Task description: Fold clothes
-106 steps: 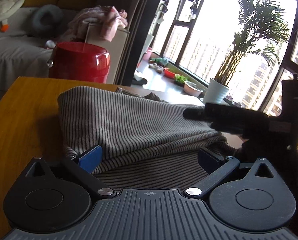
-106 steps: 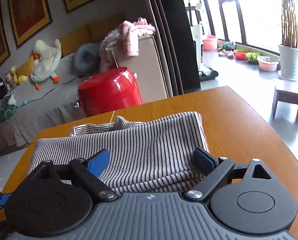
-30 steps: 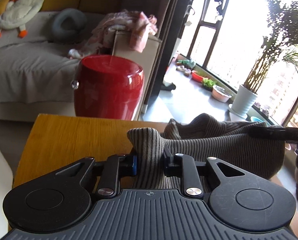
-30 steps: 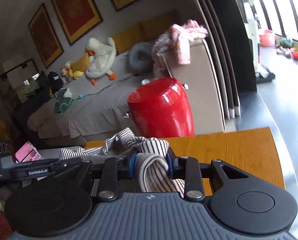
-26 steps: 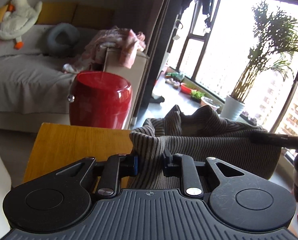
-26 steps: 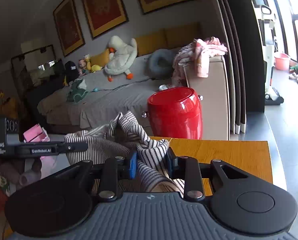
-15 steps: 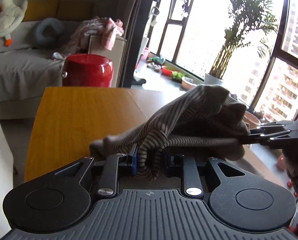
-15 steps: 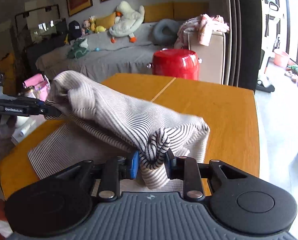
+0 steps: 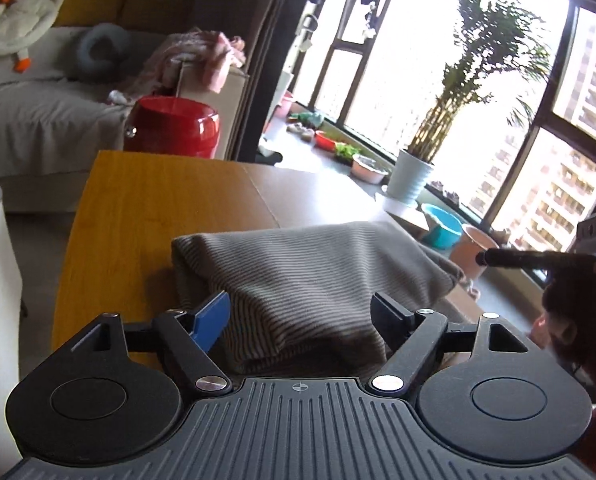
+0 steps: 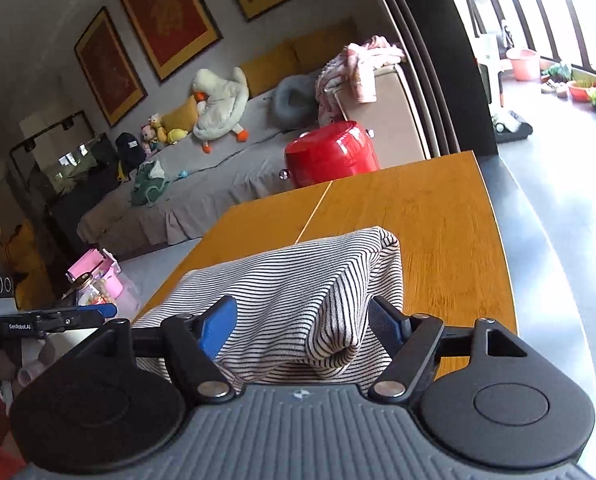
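Note:
A striped knit garment [image 9: 310, 276] lies folded over on the wooden table [image 9: 137, 200]. My left gripper [image 9: 302, 312] is at its near left corner with its jaws opening; the folded edge sits between the fingers but the pads stand clear of it. In the right wrist view the same garment [image 10: 298, 292] bulges up at its near right corner. There my right gripper [image 10: 302, 320] is also opening, cloth between the fingers and not pinched. The right gripper's tip [image 9: 538, 258] shows at the far right of the left wrist view. The left gripper's tip [image 10: 77, 314] shows at the left of the right wrist view.
A red stool [image 9: 173, 126] stands past the table's far edge, a grey sofa [image 10: 217, 184] with plush toys behind it. A potted plant [image 9: 412, 184], bowls and a blue basin [image 9: 442, 226] stand by the window. A pink box and a jar [image 10: 97, 284] sit left of the table.
Both grippers carried the pinched far edge of the garment back over it toward the near edge, laid it down, and opened. The cloth now rests folded on the table.

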`<state>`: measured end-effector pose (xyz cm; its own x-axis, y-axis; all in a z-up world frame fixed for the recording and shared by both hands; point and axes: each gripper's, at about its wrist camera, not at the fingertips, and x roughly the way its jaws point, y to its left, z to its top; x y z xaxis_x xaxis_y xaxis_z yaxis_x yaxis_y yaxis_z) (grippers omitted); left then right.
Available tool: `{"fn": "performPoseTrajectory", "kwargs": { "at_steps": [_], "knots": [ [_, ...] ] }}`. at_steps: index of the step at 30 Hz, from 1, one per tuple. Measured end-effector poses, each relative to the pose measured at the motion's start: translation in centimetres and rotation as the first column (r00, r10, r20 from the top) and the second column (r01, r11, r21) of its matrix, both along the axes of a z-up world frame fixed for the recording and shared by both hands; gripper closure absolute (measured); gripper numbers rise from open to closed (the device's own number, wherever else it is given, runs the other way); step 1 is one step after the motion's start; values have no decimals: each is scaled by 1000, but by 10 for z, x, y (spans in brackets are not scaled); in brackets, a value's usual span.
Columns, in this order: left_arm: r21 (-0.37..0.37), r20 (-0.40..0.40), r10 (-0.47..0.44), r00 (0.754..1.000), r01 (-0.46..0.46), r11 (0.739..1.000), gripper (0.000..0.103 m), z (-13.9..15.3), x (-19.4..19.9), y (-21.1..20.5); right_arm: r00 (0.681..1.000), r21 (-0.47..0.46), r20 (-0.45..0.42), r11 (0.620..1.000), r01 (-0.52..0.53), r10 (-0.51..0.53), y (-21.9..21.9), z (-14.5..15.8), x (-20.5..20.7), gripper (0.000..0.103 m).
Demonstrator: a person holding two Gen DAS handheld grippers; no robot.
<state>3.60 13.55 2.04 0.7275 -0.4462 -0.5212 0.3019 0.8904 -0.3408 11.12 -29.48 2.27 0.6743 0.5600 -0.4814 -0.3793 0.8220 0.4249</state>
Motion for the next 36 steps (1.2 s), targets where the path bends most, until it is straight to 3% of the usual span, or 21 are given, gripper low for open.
{"fn": "performPoseTrajectory", "kwargs": {
  "at_steps": [6,7,9,11,12,14,18,21,23,25,27,28,29,31,34,36],
  "knots": [
    [-11,-168,69,983,-72,997,20,-43,45,-18,993,8,-117,1000,4,-3,31,-44,37,34],
    [-14,-161,73,984,-77,997,19,-46,47,-19,991,23,-132,1000,0,3,35,-49,43,52],
    [-16,-146,73,987,-76,997,23,-47,55,-22,992,19,-128,1000,12,-9,44,-47,51,61],
    [-4,-142,85,986,-86,996,49,-43,66,-22,996,29,-93,1000,8,-6,50,-35,52,72],
    [2,-139,91,986,-92,996,55,-40,70,-21,998,41,-69,999,-3,6,50,-26,48,73],
    [7,-104,88,991,-88,996,78,-28,66,-19,999,58,-26,998,-36,37,49,-9,36,74],
    [-1,-8,68,998,-68,998,85,0,31,-12,996,65,-12,994,-88,89,43,3,13,75],
    [18,-3,70,998,-70,997,85,-2,12,-12,999,-15,-35,999,-40,40,43,-20,10,74],
    [50,-32,83,996,-82,995,84,-14,11,-14,998,-91,-65,996,-5,-1,43,-43,15,69],
    [53,-93,88,992,-83,995,84,-30,16,-16,997,-66,-79,998,-5,0,36,-47,17,67],
    [70,-102,89,991,-82,994,81,-36,14,-18,997,-67,-72,998,-3,-2,29,-43,15,51],
    [72,-89,86,992,-80,994,76,-32,13,-20,998,-104,-55,995,5,-11,27,-38,13,38],
    [73,-77,83,994,-77,994,65,-29,11,-21,999,-141,-37,990,14,-20,26,-32,11,36],
    [73,-52,75,996,-71,995,52,-22,8,-24,999,-159,11,986,37,-36,21,-18,5,32],
    [43,-42,49,998,-48,998,32,-15,7,-31,996,-142,86,989,47,-35,20,3,2,11],
    [17,-80,25,996,-24,1000,28,-19,10,-37,992,-122,128,992,29,-14,25,15,5,7]
  ]
}}
